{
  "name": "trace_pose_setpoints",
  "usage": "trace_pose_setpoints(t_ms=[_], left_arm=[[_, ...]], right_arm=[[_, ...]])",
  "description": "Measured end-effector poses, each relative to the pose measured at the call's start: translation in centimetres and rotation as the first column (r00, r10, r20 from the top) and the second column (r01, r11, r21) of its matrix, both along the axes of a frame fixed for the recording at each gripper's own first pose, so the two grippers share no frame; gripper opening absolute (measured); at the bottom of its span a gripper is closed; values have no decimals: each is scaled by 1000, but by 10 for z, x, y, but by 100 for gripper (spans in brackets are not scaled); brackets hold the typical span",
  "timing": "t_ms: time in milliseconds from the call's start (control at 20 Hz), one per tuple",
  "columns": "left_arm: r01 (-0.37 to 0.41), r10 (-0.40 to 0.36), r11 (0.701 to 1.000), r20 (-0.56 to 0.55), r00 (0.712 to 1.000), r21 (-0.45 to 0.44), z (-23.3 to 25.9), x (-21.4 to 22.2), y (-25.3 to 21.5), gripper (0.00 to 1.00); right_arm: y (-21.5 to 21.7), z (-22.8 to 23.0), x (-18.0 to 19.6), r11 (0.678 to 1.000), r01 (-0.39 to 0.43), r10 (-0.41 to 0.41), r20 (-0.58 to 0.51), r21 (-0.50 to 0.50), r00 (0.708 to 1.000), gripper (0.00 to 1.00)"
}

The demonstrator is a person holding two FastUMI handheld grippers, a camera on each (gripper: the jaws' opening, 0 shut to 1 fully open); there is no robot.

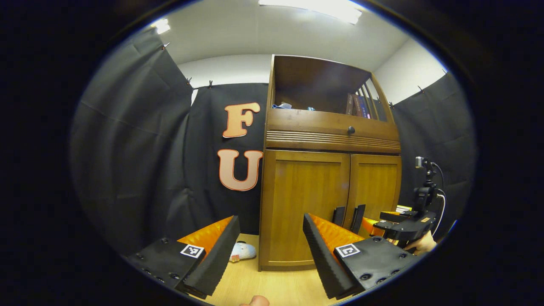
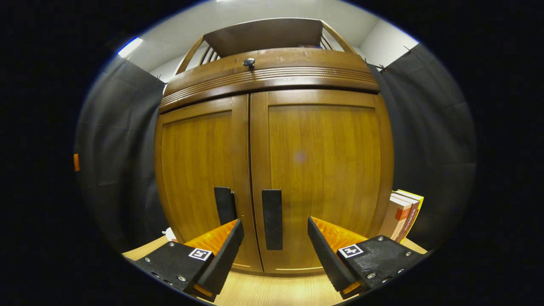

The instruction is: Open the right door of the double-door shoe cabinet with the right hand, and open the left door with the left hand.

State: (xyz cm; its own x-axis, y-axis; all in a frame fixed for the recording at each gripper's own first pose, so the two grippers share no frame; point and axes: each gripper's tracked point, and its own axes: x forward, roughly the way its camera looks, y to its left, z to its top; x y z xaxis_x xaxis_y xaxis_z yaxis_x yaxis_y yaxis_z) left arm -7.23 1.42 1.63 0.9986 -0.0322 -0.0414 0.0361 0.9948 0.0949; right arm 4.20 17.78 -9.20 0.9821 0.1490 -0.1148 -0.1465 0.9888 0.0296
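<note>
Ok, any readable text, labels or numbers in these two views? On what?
Nothing legible.
Floor books beside the cabinet: spine print too blurred to read.
Shelf books in the open top compartment: too small to read.
Square tags behind the fingers: black-and-white patterns, no words.

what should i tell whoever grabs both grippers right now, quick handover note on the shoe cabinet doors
Right gripper: open, empty, close in front of the right door, its handle between the fingers but not gripped.
Left gripper: open, empty, farther back and off to the cabinet's left side.
Left door and its handle: untouched.
Done: nothing, both doors shut.
Left: close the right gripper on the right handle and pull that door open, then bring the left gripper to the left handle and open that door.
</note>
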Motion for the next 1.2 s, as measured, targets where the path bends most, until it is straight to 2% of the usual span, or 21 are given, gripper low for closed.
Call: trace_pose_setpoints(t_ms=[50,100,150,300,350,400,450,500,550,700,750,800,950,1000,1100,1150,1200], left_arm=[[2,-2,1000,0,1000,-3,0,0,0,93],[4,-4,1000,1,1000,-9,0,2,0,93],[7,-7,1000,2,1000,-15,0,2,1,93],[4,-4,1000,8,1000,-13,0,6,4,93],[5,-5,1000,9,1000,-9,0,7,4,93],[4,-4,1000,9,1000,-7,-1,7,4,93],[4,-4,1000,8,1000,-6,-1,9,4,96],[2,-2,1000,8,1000,-6,-2,10,5,96],[2,-2,1000,8,1000,-6,-2,11,6,96],[-2,2,1000,2,1000,-14,-6,12,6,93],[-4,4,1000,-1,1000,-17,-7,13,7,93],[-6,6,1000,-5,1000,-19,-8,14,7,93],[-15,15,1000,-12,1000,-23,-10,14,7,96],[-12,12,1000,-10,1000,-25,-9,14,5,93],[-10,10,1000,-8,1000,-21,-8,10,4,93],[-13,13,1000,-5,1000,-17,-7,9,4,93],[-15,15,1000,-2,1000,-14,-7,7,4,93]], right_arm=[[3,-4,10,1000,2,-2,-2,-4,1000,97],[4,-9,18,1000,7,-8,-8,-9,1000,90],[4,-14,25,1000,17,-17,-16,-16,1000,88],[6,-25,40,999,30,-31,-38,-20,999,88],[6,-27,45,999,33,-33,-42,-17,999,92],[6,-29,50,999,38,-39,-45,-11,998,84],[6,-30,53,999,38,-38,-45,-3,998,87],[7,-32,55,999,37,-36,-46,5,998,78],[8,-32,58,999,34,-34,-48,13,998,80],[8,-35,64,999,31,-30,-48,19,998,56],[8,-36,64,999,31,-30,-49,18,998,61],[8,-39,64,999,26,-25,-57,19,998,52],[9,-42,61,1000,16,-14,-81,25,997,34],[8,-41,57,1000,13,-11,-82,24,997,33],[8,-41,50,1000,7,-4,-81,26,997,31],[7,-40,45,1000,0,3,-79,26,997,35],[5,-39,38,1000,-9,11,-77,25,997,34]])
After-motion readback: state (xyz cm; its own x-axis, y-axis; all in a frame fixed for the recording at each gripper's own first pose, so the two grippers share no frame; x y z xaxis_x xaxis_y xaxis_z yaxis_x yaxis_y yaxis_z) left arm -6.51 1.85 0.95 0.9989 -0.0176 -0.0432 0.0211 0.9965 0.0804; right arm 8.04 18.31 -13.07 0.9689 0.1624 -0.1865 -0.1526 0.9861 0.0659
